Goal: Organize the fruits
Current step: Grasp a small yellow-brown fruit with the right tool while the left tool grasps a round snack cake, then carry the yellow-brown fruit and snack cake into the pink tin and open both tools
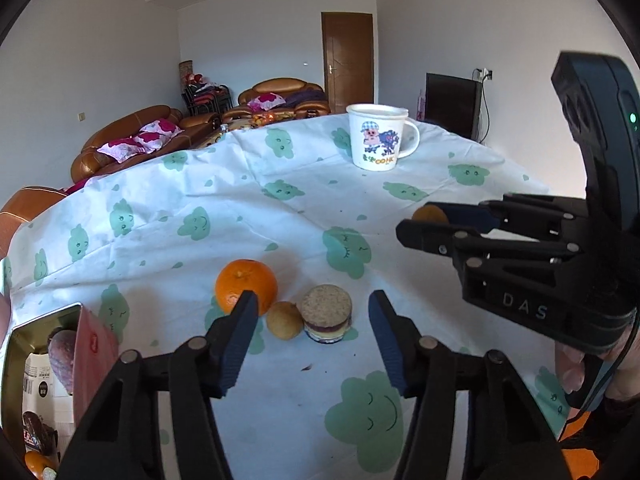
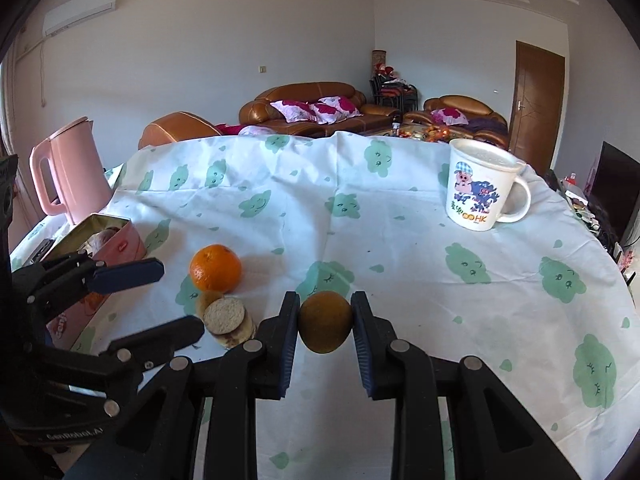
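My right gripper clamps a brown fruit; my left gripper gapes empty before orange, small fruit and biscuit, tin beside.

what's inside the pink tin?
Pink tin, lid off: a brownish fruit, a printed packet, something orange lower down. Its near wall hides the rest.

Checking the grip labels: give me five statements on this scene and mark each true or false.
1. The right gripper is shut on a small fruit. True.
2. The left gripper holds the orange. False: its jaws are open and hold nothing.
3. The mug lies on its side. False: it stands upright.
4. The tin is open. True.
5. The biscuit stack is inside the tin. False: it sits on the tablecloth.
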`<control>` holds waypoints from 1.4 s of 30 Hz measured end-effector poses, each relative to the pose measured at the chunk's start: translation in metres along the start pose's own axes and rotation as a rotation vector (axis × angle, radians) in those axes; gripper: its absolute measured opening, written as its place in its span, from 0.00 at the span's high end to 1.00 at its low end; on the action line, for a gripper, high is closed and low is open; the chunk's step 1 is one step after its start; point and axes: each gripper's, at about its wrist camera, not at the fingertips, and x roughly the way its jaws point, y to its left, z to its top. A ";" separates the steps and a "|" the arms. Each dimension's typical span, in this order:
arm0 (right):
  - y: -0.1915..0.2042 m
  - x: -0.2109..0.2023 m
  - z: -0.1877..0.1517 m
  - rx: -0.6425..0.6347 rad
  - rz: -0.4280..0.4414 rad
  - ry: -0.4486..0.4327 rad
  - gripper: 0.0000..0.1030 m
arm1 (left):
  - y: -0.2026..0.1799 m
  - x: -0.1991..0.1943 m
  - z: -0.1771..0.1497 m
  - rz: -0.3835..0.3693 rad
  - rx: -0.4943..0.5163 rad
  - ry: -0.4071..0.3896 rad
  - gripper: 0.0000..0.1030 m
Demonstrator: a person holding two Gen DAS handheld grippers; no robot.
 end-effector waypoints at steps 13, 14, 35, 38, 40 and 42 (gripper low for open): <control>0.002 0.006 -0.003 -0.003 -0.005 -0.007 0.73 | -0.023 0.029 0.006 0.047 0.116 0.095 0.65; 0.003 0.006 -0.003 -0.007 -0.010 -0.008 0.73 | -0.022 0.030 0.006 0.042 0.112 0.095 0.65; -0.002 -0.016 -0.006 0.010 0.080 -0.125 0.73 | 0.012 -0.012 0.004 0.000 -0.055 -0.133 0.66; -0.001 -0.019 -0.006 0.003 0.087 -0.140 0.73 | 0.012 -0.018 0.003 0.006 -0.057 -0.163 0.66; -0.001 -0.021 -0.006 -0.001 0.091 -0.151 0.73 | 0.013 -0.021 0.003 0.013 -0.060 -0.180 0.66; -0.001 -0.023 -0.007 -0.004 0.094 -0.163 0.73 | 0.014 -0.024 0.002 0.016 -0.066 -0.195 0.66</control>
